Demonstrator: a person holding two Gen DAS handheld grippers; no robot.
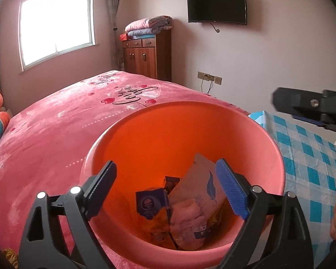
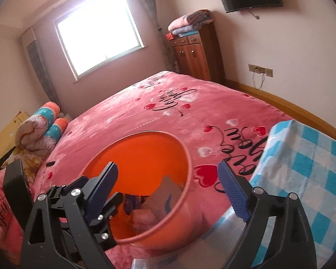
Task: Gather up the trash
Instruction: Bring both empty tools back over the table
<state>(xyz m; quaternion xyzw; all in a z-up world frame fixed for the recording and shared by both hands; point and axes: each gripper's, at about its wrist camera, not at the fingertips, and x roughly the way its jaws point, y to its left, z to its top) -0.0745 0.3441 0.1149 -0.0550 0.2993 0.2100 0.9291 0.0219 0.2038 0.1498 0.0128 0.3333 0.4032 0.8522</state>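
- Right now my left gripper [image 1: 165, 186] hangs over the orange bin [image 1: 277, 157], jaws wide apart, nothing between them — positioned above the mouth so anything let go falls inside.
- Trash sits at the bin's bottom: a pale pink packet [image 1: 194, 201] leaning on a purple wrapper [image 1: 149, 202].
- My right gripper [image 2: 168, 186] is spread open too, empty, off to the bin's right side, near the blue checked cloth [image 2: 313, 168].
- Bin stands against the pink bedspread [image 1: 44, 134] — close to both hands.
- Judgement: drop looks done; more trash comes next.
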